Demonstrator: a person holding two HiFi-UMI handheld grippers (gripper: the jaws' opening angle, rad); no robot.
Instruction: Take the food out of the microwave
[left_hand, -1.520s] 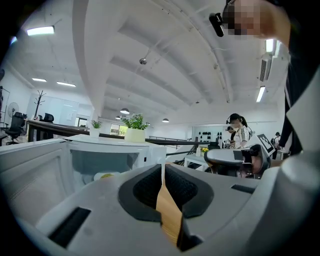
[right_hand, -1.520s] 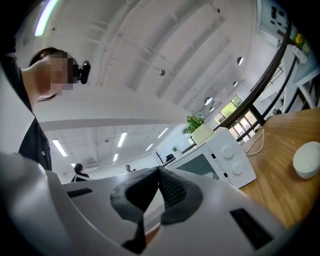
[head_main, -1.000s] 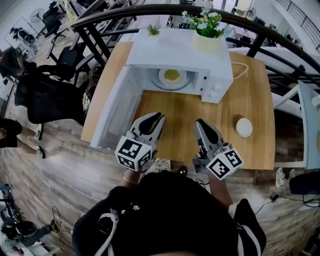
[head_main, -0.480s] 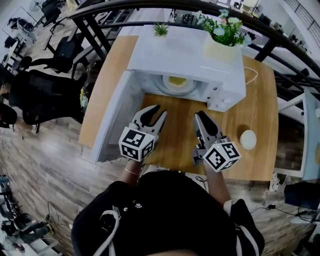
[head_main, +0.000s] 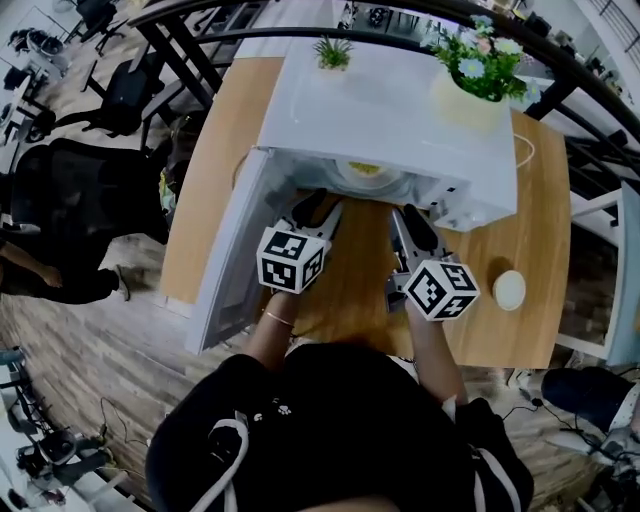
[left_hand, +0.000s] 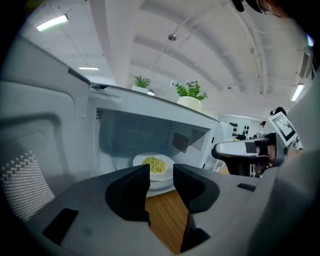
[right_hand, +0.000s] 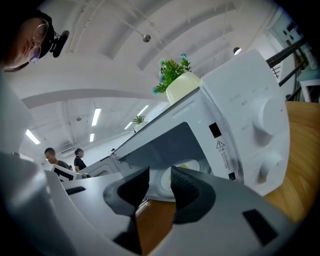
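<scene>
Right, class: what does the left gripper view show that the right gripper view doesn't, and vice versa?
Only the left gripper view shows the inner face of the open door with its dotted window, and the right gripper alongside. Only the right gripper view shows the control panel's two knobs, the warning label and people in the background. Both show the microwave cavity, the plate of yellow food and the potted plant on top.

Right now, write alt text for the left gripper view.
A white plate of yellow food sits inside the open white microwave. The left tool, jaws just opened and empty, points at it above the wooden table.
</scene>
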